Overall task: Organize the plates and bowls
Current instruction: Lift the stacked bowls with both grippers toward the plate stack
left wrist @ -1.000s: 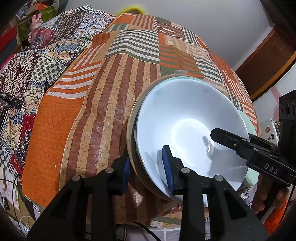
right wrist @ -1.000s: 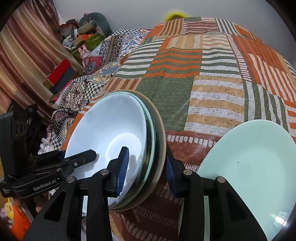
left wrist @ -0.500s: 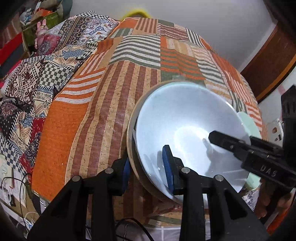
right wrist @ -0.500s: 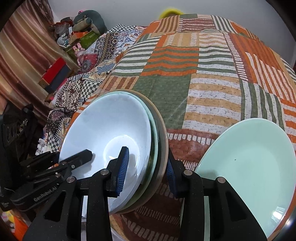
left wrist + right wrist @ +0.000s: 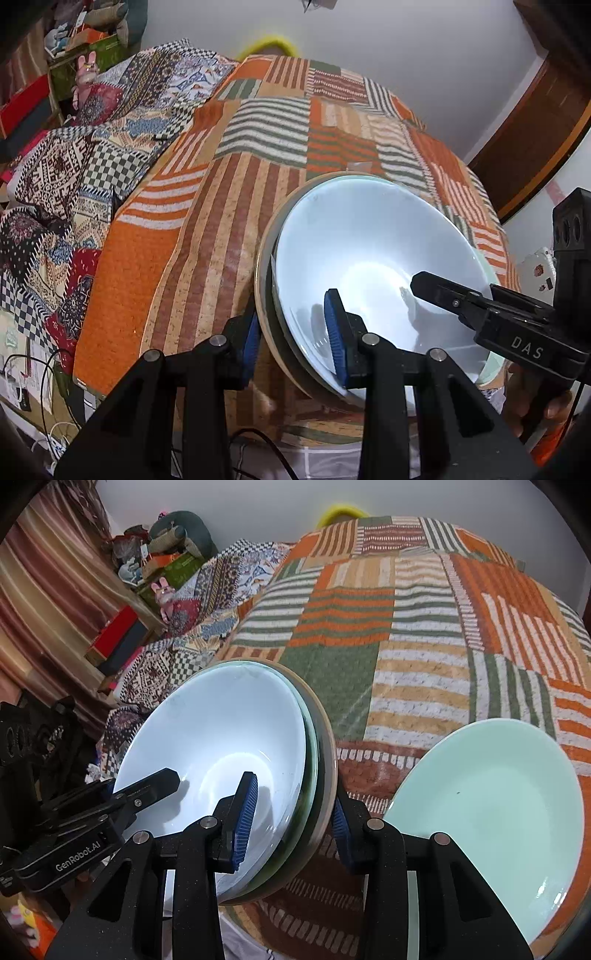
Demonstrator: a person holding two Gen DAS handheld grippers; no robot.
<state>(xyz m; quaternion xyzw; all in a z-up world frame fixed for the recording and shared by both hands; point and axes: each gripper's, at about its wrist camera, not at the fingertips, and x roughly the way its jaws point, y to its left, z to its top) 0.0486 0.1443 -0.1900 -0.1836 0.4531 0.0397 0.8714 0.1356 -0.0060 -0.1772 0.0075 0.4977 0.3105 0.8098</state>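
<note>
lifted higher, both tongs [image 5: 291, 339] [image 5: 291, 818] clamp the bowl stack [image 5: 369, 251].

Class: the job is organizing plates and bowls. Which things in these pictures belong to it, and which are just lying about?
Belong to the job:
stack of dishes, gripped at its rim by both grippers
mint green plate lying beside it
left gripper
right gripper

Just lying about:
patchwork cloth
pink toy rabbit
red boxes
</note>
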